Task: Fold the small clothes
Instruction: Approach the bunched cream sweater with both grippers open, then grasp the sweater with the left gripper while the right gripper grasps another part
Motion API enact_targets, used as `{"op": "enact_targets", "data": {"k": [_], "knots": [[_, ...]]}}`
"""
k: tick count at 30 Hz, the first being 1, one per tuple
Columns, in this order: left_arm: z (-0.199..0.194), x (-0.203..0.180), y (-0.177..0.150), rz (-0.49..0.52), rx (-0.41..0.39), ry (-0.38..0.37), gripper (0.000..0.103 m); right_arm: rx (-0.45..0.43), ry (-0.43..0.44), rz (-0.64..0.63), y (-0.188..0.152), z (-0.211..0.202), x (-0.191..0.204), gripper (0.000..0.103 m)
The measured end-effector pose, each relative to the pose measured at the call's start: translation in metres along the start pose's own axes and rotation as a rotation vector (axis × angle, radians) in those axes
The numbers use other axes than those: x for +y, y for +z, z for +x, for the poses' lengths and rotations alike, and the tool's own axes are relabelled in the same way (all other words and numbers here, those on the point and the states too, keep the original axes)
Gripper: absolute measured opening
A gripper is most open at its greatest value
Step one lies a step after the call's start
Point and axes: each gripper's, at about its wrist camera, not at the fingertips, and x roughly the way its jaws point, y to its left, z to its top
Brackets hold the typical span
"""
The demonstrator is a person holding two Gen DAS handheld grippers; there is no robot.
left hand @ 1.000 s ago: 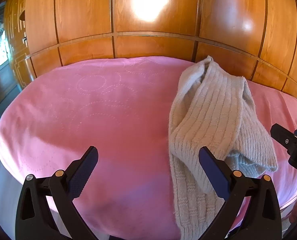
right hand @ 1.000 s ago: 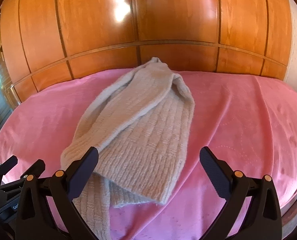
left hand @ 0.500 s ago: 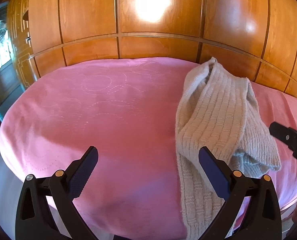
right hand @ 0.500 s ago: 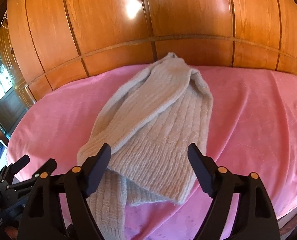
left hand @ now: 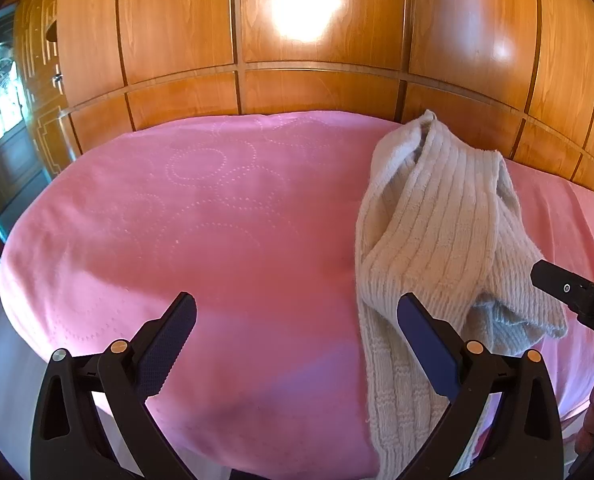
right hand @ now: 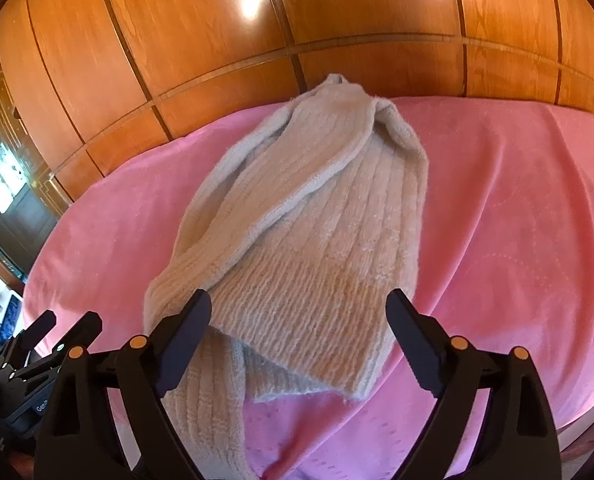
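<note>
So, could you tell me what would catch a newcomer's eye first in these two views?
First the cream ribbed knit garment, lying folded over itself on the bright pink bedspread, with one long strip trailing off the near edge. Behind the bed stands a glossy orange wood-panelled wall. In the foreground the right gripper hangs open over the garment's near hem, while the left gripper is open over bare pink cloth beside it.

light: bright, warm | glare: patches on wood panels [left hand: 305, 4] | edges: fisheye bending, dark corners | focus: sharp
</note>
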Motion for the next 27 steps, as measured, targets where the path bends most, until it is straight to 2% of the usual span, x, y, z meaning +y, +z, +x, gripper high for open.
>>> {"op": "enact_targets", "data": {"k": [5,13,16,22,27], "knots": [[0.003,0.0,-0.002,0.002,0.016,-0.012,0.1,0.001,0.027,-0.009,0.003,0.002,-0.002,0.09],[0.009,0.0,-0.01,0.037,0.046,-0.053,0.1,0.063,0.123,0.125,0.026,0.021,-0.023,0.091],[0.01,0.002,-0.015,0.043,0.063,-0.079,0.1,0.058,0.095,0.105,0.032,0.032,-0.017,0.091],[0.012,0.002,-0.023,0.039,0.113,-0.231,0.1,0.067,0.137,0.115,0.049,0.062,-0.006,0.071],[0.018,-0.01,-0.029,0.081,0.146,-0.293,0.099,0.112,0.2,0.041,0.059,0.093,0.019,0.045]]}}
